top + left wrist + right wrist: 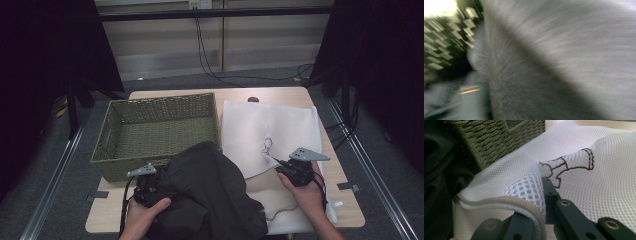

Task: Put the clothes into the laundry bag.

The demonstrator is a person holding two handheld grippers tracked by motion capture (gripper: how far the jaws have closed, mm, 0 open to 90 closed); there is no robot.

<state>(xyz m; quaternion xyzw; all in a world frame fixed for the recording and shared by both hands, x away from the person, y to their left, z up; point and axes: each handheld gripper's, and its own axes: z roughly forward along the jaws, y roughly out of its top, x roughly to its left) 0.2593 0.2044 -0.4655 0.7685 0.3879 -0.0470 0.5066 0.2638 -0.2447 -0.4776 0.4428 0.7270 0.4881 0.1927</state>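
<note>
**A dark cloth and a white net bag**

The dark cloth (210, 195) lies bunched on the table (350, 210), right beside the left tongs (150, 187). I cannot tell if those tongs are wide or narrow. The white net bag (270, 130) lies just beside the cloth. The right tongs (541, 202) pinch its zipper edge (506, 201) tight. A green basket (160, 130) sits beyond the left tongs.

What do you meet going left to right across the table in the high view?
Left gripper → woven basket → dark garment → white mesh laundry bag → right gripper, shut on the bag's zipper edge.
</note>
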